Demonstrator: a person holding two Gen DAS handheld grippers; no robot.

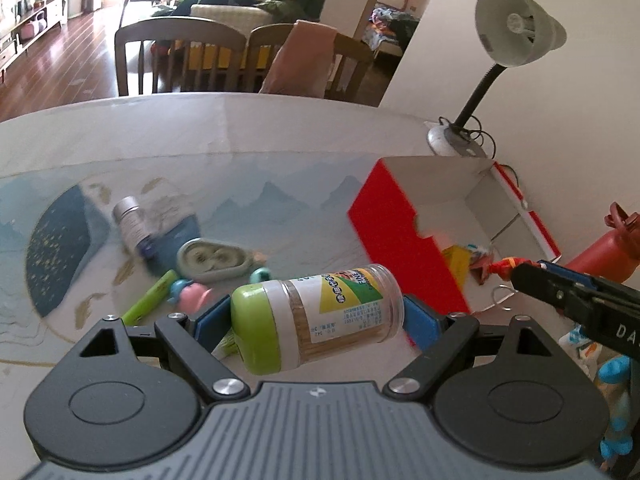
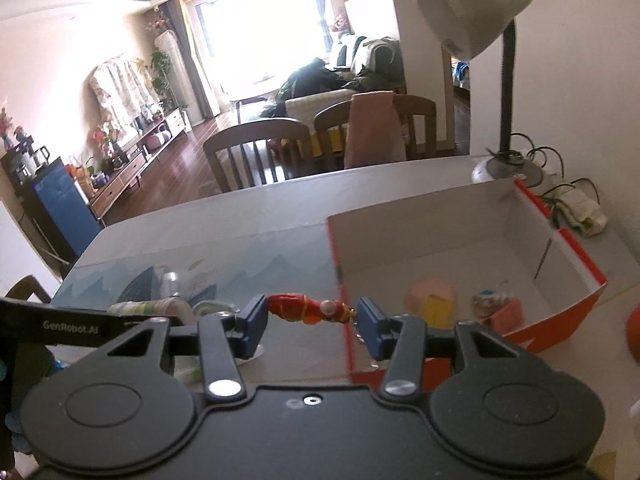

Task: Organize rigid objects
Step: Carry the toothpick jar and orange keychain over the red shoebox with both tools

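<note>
A: Far left of the table mat (image 1: 60,240): a small metal-capped bottle (image 1: 130,222) lying down, then a green marker (image 1: 150,298), a grey-green oval case (image 1: 212,262), a pink toy (image 1: 192,296), all loose and well apart from the box

B: Left gripper (image 1: 316,320)?

A: Clamped on a toothpick jar (image 1: 316,316), blue pads pressing green lid on one side and clear base on the other. Long axis running across between the fingers, base end tipped up toward the red box (image 1: 400,236). Held clear above the table

B: And the way to the box?

A: Just right of and beyond the jar, near red wall between jar and open white inside. Needs carrying over that wall, probably, then lowering

B: Right side?

A: Right gripper (image 2: 312,320) closed on a small red and gold figurine (image 2: 306,310), gripped end to end, lying crosswise between the pads, keyring dangling at the pad nearest the box. Nearer of the two: box corner right beneath its right finger

B: Room inside?

A: A yellow block (image 2: 438,310), a pink block (image 2: 508,316) and a small wrapped item already near the front; far half bare. Desk lamp (image 2: 472,20) leaning over the far corner, likely no obstacle. Main risk, seemingly, both grippers crowding the same near corner
</note>
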